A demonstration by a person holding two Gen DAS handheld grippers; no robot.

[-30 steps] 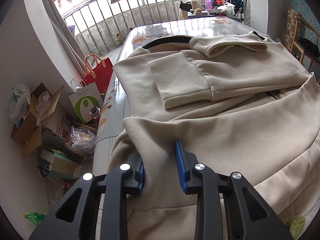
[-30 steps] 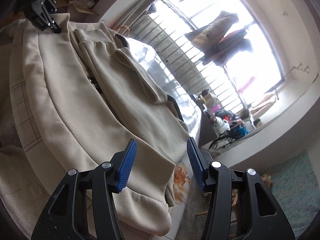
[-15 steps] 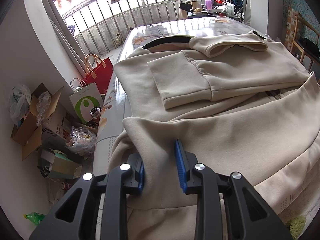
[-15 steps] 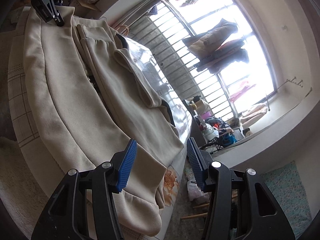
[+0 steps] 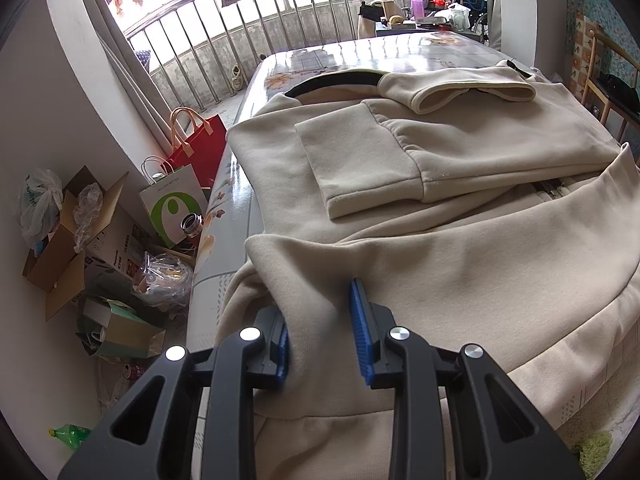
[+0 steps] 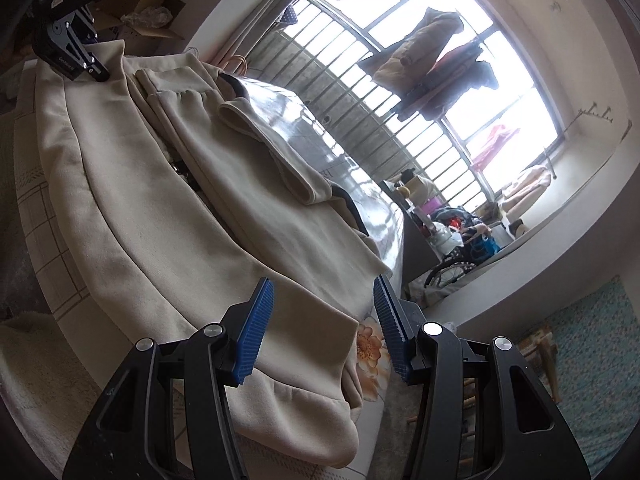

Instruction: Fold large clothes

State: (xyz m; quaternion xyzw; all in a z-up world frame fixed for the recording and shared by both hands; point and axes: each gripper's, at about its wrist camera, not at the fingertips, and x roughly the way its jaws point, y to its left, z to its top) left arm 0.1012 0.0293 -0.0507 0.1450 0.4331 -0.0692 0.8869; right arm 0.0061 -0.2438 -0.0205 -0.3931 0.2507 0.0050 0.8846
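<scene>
Right now the left gripper point(image 5: 320, 332) is pinching the beige jacket point(image 5: 460, 272) while the right gripper point(image 6: 324, 332), jaws apart, is straddling its far corner ungripped, so lifting risks a lopsided, sagging fold.

Daylight is pouring through the barred window point(image 6: 472, 92), blowing out its panes and glaring off the glossy tabletop point(image 6: 320, 128) (fisheye edges are bending and darkening); focus is staying sharp.
</scene>
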